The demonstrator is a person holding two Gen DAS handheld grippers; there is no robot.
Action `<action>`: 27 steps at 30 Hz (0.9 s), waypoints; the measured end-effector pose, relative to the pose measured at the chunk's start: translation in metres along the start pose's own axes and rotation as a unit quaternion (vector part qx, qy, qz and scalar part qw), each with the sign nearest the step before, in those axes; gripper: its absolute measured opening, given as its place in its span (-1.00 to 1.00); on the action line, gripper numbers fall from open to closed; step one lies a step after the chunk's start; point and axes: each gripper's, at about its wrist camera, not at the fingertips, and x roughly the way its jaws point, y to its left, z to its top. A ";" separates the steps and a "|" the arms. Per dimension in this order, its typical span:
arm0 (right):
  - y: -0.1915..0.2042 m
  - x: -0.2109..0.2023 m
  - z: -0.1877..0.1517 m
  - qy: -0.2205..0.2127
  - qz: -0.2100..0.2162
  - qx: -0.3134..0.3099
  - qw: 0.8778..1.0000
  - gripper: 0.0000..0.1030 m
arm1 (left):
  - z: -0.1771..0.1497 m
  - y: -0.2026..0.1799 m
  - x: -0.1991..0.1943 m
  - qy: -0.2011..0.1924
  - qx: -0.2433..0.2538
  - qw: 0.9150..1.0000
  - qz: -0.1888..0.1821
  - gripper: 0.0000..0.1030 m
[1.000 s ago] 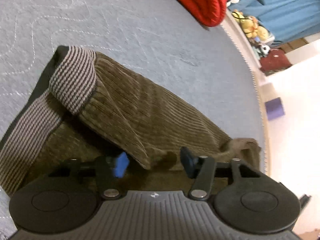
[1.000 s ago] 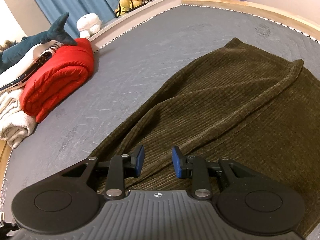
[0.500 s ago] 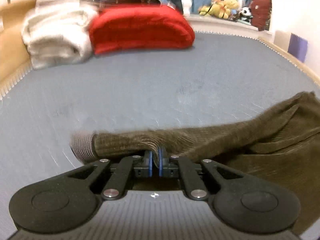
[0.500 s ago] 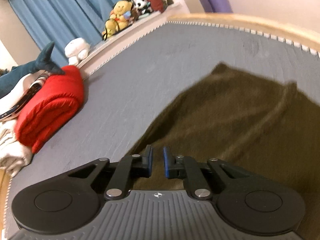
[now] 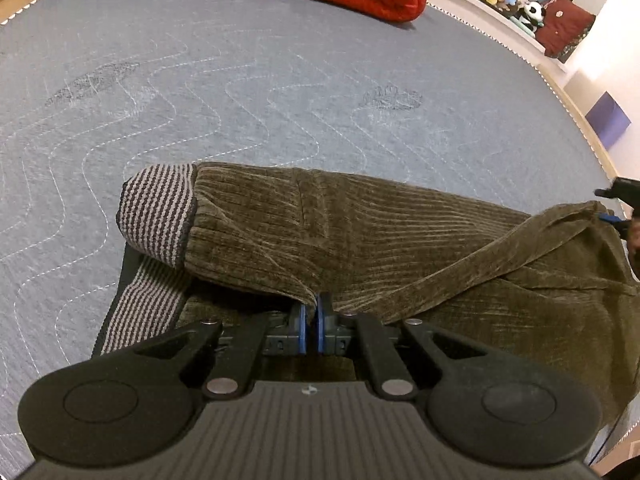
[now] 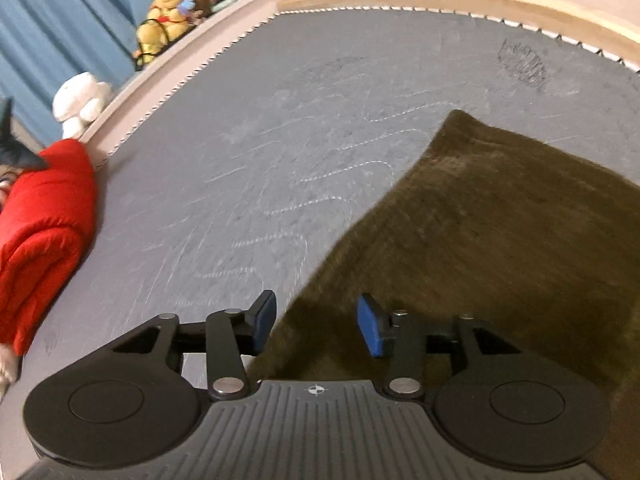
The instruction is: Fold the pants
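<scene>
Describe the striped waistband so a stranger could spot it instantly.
Start at the big grey quilted mattress and find the brown corduroy pants lying on it, pinched by the left gripper. At their left end sits the waistband, folded over. It alone carries fine grey and black stripes; everything beside it is plain.

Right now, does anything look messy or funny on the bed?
Yes. The pants lie rumpled, their striped waistband flipped over, while the left tool pinches an edge. Scuffed dark patches mark the mattress.
</scene>
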 end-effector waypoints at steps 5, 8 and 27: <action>0.009 0.032 0.003 0.005 -0.087 -0.019 0.996 0.05 | 0.002 0.008 0.000 0.006 -0.009 1.000 -0.012 -0.89; 0.004 0.032 0.001 -0.007 -0.107 -0.017 0.994 -0.53 | 0.002 0.008 -0.001 0.004 -0.008 1.000 -0.016 -0.89; -0.096 -0.232 -0.062 -0.131 -0.006 -0.022 0.991 -0.84 | -0.016 0.043 -0.055 -0.057 -0.045 0.996 -0.046 -0.92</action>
